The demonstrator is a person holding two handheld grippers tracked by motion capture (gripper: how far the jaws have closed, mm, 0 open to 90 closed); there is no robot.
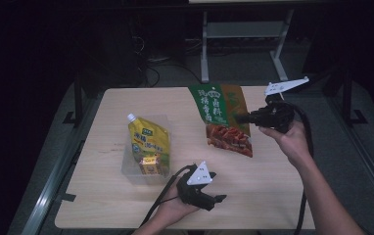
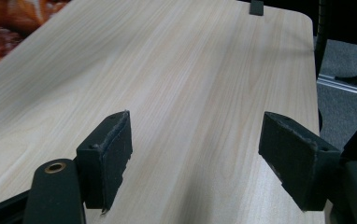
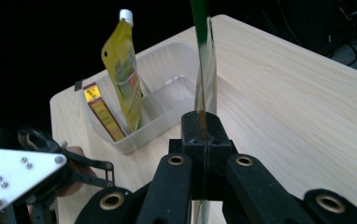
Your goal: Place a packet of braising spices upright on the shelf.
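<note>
A green and orange seasoning packet (image 1: 224,117) hangs above the table, pinched at its right edge by my right gripper (image 1: 241,118); in the right gripper view the packet (image 3: 204,70) stands edge-on between the closed jaws of that gripper (image 3: 203,125). A clear plastic bin (image 1: 146,147) at the table's left holds a yellow spout pouch (image 1: 148,137) and a small yellow box (image 1: 151,165). My left gripper (image 1: 218,199) rests low near the front edge, open, with bare wood between its pads (image 2: 109,154).
The light wooden table (image 1: 185,196) has rounded corners and a metal rail along its left side. Dark floor and white metal stand legs (image 1: 204,49) lie beyond the far edge.
</note>
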